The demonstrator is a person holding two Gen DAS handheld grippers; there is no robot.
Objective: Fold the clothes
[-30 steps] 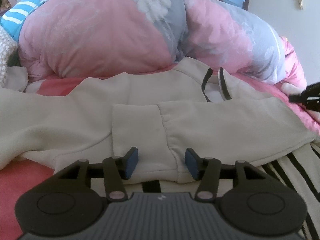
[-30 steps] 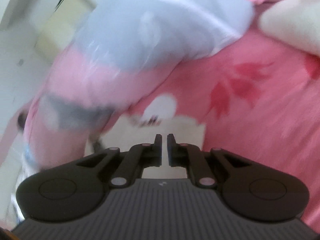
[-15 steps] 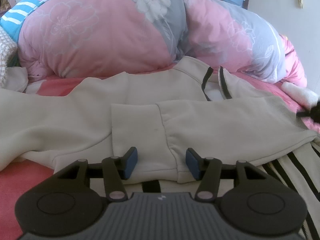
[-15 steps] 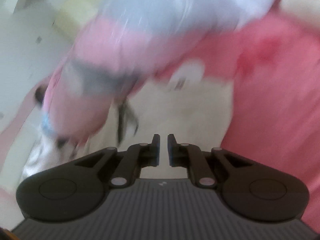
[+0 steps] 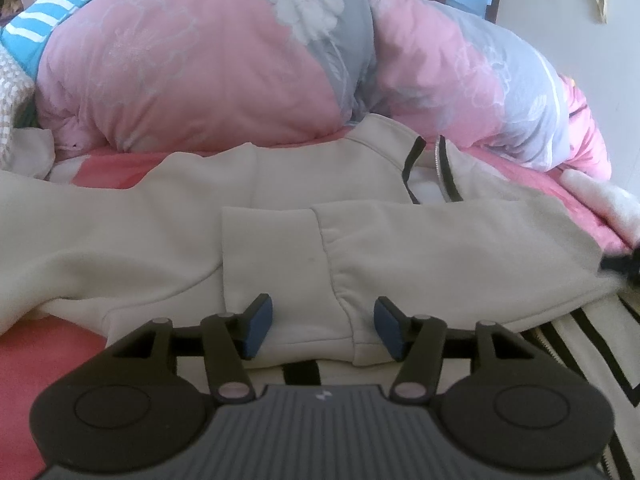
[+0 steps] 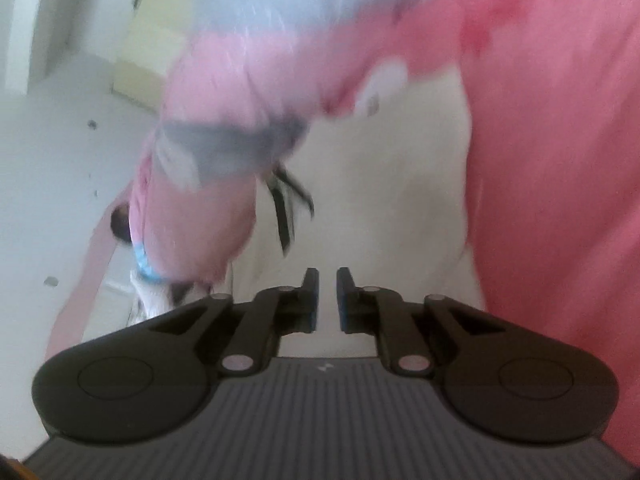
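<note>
- At 6 o'clock in the left wrist view, the left gripper (image 5: pixel 323 328) has its blue-padded fingers (image 5: pixel 258 326) spread wide, hovering over the folded cuff (image 5: pixel 280 276) of the cream jacket (image 5: pixel 168 236); nothing is held between them.
- The jacket lies flat on the pink bed sheet (image 5: pixel 36 348), long axis from 9 to 3 o'clock, collar (image 5: pixel 404 140) toward 12 against the pink-and-grey quilt (image 5: pixel 240 64).
- A striped garment (image 5: pixel 580 340) lies at 4 o'clock, partly under the jacket.
- Only the left view shows the right gripper (image 5: pixel 620 262), a dark blur at 3 o'clock by the jacket's edge.
- The right wrist view is motion-blurred; the right gripper (image 6: pixel 328 300) has its jaws nearly together with a thin gap, gripping nothing, above the jacket (image 6: pixel 380 200).
</note>
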